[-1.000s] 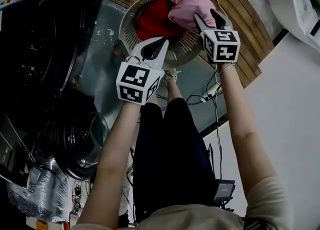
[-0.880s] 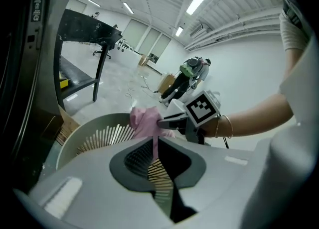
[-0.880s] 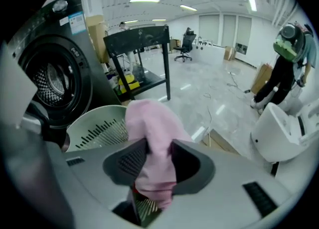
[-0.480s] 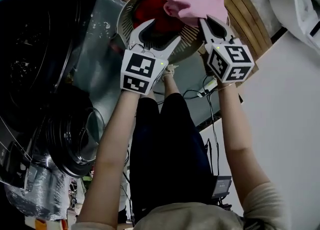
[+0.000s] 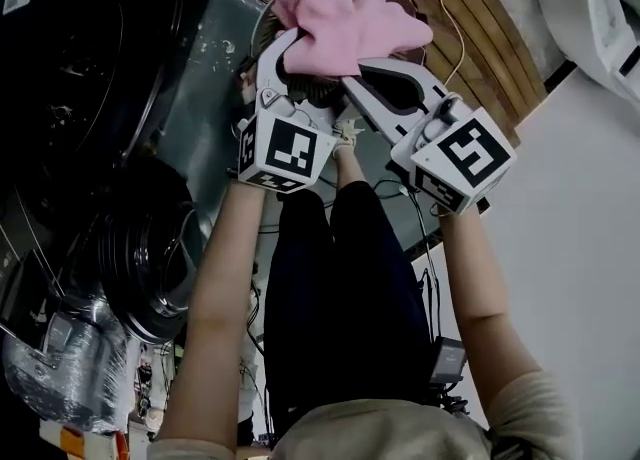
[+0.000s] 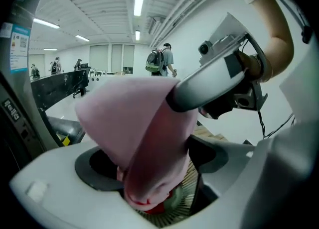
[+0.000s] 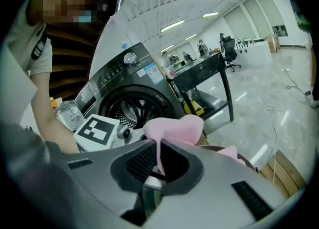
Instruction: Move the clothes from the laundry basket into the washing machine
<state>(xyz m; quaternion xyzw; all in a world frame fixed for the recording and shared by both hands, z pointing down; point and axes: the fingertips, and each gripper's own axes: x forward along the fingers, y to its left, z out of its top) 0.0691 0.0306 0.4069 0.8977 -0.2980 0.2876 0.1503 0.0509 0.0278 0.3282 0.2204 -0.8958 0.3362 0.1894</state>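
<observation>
Head view: outstretched right tongs (image 5: 352,83) pinch pink cloth (image 5: 345,28); left tongs (image 5: 300,70), just opened, straddle it.

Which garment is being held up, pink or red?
The pink garment, pinched by the right gripper, whose jaws just closed; the red one lies in the basket.

— What does the right gripper (image 7: 158,149) have?
— A pink garment (image 7: 174,125). Its jaws have just closed on a fold of it, and the rest bunches up above the tips.
— And behind?
— A front-loading washing machine (image 7: 149,81), its round drum opening dark, just left of the cloth. Farther right, a black desk (image 7: 209,66) stands on a pale glossy floor (image 7: 259,108).
— Anyone there?
— A person's striped top (image 7: 75,58), upper left.
</observation>
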